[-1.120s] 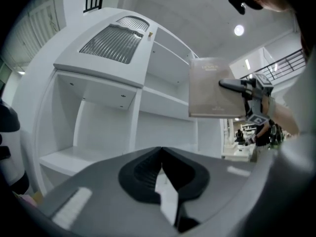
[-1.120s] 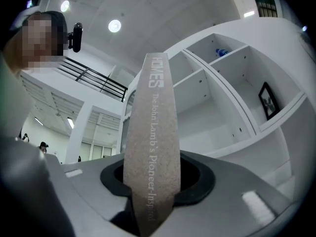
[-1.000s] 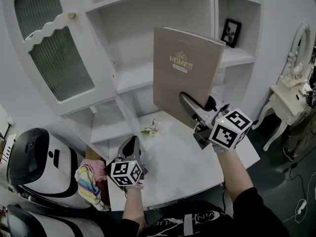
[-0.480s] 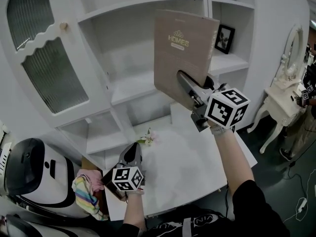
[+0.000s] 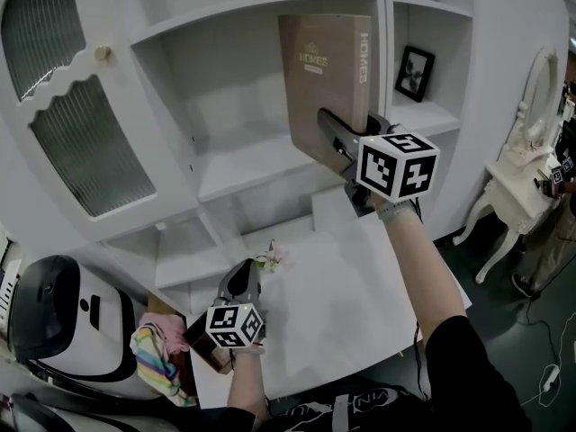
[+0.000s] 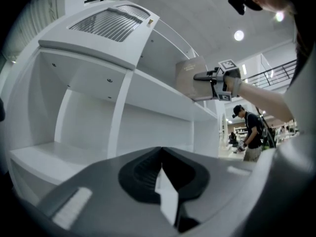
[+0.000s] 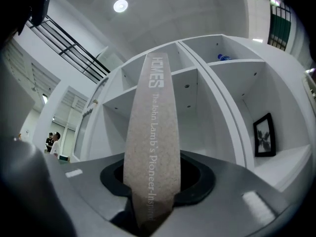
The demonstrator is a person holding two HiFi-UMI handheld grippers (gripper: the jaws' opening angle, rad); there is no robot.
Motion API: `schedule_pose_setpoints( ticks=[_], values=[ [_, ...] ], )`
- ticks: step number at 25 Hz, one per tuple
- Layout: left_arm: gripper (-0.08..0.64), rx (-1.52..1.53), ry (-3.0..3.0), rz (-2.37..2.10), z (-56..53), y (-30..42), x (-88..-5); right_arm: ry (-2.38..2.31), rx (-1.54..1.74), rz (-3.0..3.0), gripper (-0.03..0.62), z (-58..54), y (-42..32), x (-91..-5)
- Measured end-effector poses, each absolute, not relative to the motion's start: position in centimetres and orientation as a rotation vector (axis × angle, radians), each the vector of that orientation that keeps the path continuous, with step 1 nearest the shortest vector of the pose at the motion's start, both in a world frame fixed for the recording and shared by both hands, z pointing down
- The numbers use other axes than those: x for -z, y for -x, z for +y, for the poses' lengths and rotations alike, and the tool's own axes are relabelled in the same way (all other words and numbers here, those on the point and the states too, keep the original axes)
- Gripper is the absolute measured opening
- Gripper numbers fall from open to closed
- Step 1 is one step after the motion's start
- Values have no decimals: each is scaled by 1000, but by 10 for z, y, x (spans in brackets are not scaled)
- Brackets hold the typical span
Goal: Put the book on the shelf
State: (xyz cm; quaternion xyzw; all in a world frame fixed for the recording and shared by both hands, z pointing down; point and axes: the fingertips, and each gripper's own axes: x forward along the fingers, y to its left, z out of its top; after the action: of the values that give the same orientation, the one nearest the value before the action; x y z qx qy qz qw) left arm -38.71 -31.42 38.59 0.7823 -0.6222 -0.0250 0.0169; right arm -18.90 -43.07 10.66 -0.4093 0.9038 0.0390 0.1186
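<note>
your right hand-held gripper is clamping the book by its lower edge, holding it upright at 12 o'clock, before the shelf opening. your left hand-held gripper, jaws together, is hovering at 7 o'clock over the tabletop.

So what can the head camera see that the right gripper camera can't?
Only the head view shows the left tool, the flower on the white table and the colourful cloth. Only the right gripper view shows a blue thing on a high shelf and the small print on the spine of the book. Both show the book, gripped by the right tool, and the framed picture.
</note>
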Motion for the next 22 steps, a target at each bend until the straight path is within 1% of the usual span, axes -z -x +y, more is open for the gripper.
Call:
schedule_pose_setpoints(
  ticks=[22],
  values=[
    [0, 97, -2424, -1936, -348, 393, -387, 1360, -45, 2776, 176, -522, 217, -112]
  ],
)
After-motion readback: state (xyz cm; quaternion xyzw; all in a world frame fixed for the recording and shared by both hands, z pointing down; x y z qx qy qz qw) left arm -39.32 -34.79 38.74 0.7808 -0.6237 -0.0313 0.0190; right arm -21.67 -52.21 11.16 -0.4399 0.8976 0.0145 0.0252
